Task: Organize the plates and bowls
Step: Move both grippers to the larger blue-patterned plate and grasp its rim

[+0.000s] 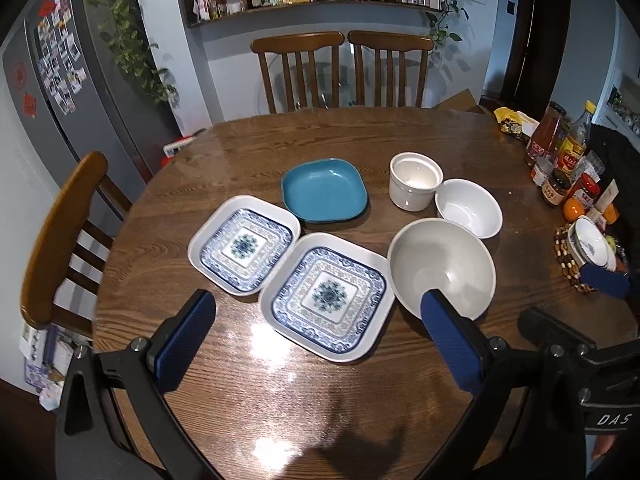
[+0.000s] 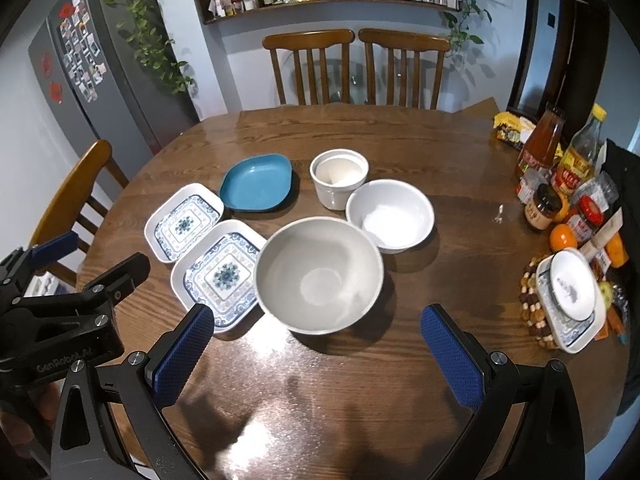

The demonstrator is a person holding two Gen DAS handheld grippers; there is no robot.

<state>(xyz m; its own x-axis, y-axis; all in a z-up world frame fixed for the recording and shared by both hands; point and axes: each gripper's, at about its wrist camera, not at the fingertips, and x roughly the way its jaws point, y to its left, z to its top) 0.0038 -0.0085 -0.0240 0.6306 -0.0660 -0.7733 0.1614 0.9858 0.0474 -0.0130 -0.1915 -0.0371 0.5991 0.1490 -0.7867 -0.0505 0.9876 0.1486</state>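
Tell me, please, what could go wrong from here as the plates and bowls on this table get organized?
The dishes lie crowded: the large grey bowl sits against the near patterned plate and the small white bowl, so lifting one could nudge its neighbours. The glossy wooden table might let dishes slide. Both the left gripper and the right gripper are open and hold nothing; their smooth rims might slip from a shallow pinch.

Both fisheye views look forward and down over the worktop [image 1: 248, 152] from its near edge — the left wrist view from slightly further left. They share the large white bowl [image 1: 442, 266], the patterned plates and the two far chairs [image 2: 356, 68].
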